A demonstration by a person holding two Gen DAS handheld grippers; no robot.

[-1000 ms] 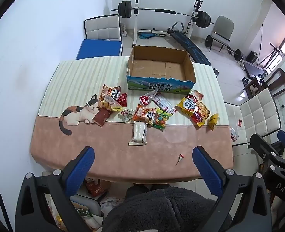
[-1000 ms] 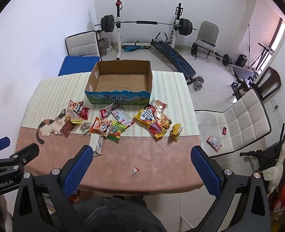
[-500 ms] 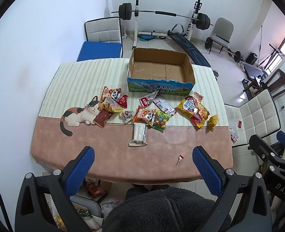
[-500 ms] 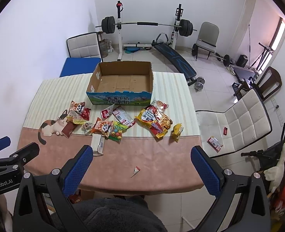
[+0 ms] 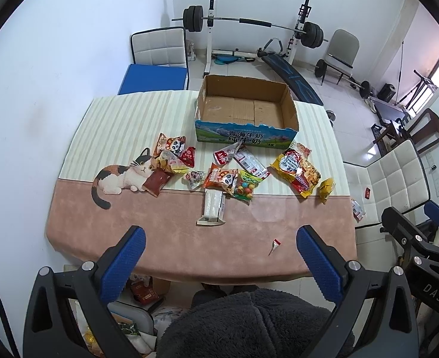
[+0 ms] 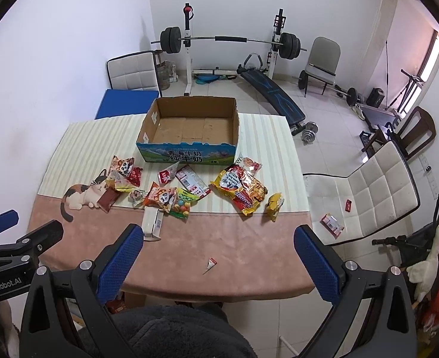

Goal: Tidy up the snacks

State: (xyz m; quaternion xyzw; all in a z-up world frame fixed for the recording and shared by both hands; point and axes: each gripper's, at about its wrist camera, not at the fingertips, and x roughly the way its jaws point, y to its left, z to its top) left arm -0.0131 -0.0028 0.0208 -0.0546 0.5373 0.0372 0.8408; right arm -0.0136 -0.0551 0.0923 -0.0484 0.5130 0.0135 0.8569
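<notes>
Snacks (image 5: 228,176): loose packets scattered on the surface (image 5: 174,238), just before the empty box (image 5: 246,110). Left tool (image 5: 219,247) and right tool (image 6: 218,246): jaws apart, holding nothing, above the near edge. Advice: take one packet singly, nearest first; pinch a flat edge, not the puffed middle.

A worktop (image 5: 165,238) covered by a cloth, cream-striped at the far half and pink at the near half, carries an open brown cardboard box (image 5: 246,110) at its far edge. Near the box lie scattered colourful snack packets (image 5: 222,176), a large yellow-red noodle bag (image 5: 296,170), a white carton (image 5: 213,207) and a small torn wrapper scrap (image 5: 274,246).
</notes>
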